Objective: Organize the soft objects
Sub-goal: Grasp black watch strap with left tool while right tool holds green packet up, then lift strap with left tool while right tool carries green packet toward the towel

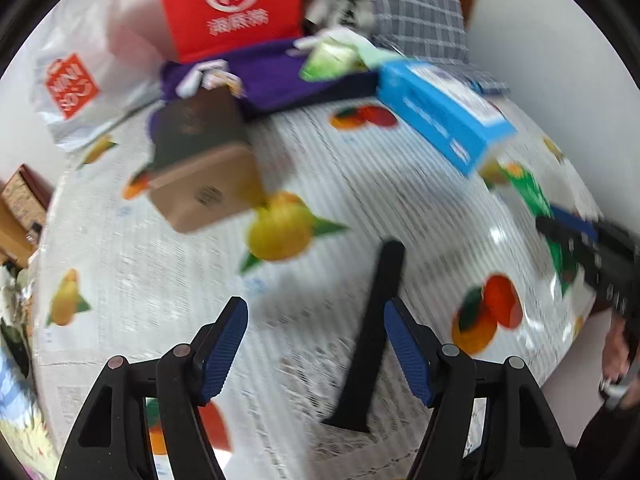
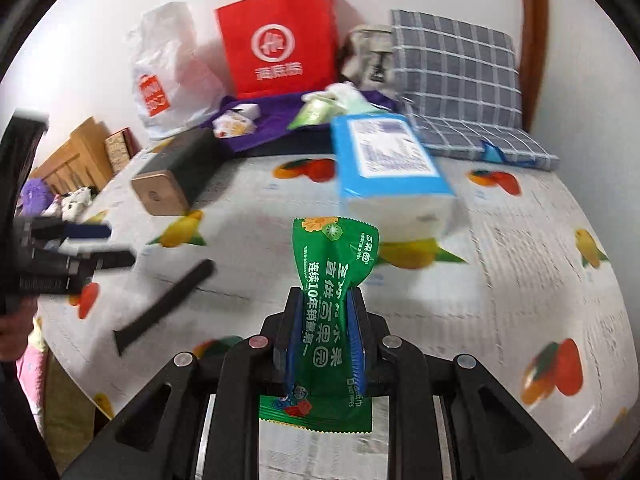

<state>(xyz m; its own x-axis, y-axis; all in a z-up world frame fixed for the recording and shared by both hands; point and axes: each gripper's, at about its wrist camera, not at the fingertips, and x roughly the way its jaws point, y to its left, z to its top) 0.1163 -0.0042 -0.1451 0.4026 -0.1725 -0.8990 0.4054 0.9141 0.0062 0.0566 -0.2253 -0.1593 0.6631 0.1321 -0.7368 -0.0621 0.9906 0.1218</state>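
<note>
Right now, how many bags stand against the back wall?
2: a red paper bag in the middle, and a white plastic bag just left of it. More may be hidden behind them.

Green packet point(image 2: 335, 280) with white print, blue tissue box point(image 2: 384, 156) at twelve o'clock, red paper bag point(image 2: 276, 40) with white logo, grey checked cushion point(image 2: 456, 64), white fruit-printed counter cover point(image 2: 500, 264), purple cloth point(image 2: 276, 120)

A glossy plastic cloth point(image 2: 520, 280) covered the bench. The green packet point(image 2: 334, 280) looked like shiny crinkled film, the red bag point(image 2: 280, 40) matt paper, the far-right checked cushion point(image 2: 456, 64) woven cloth.
</note>
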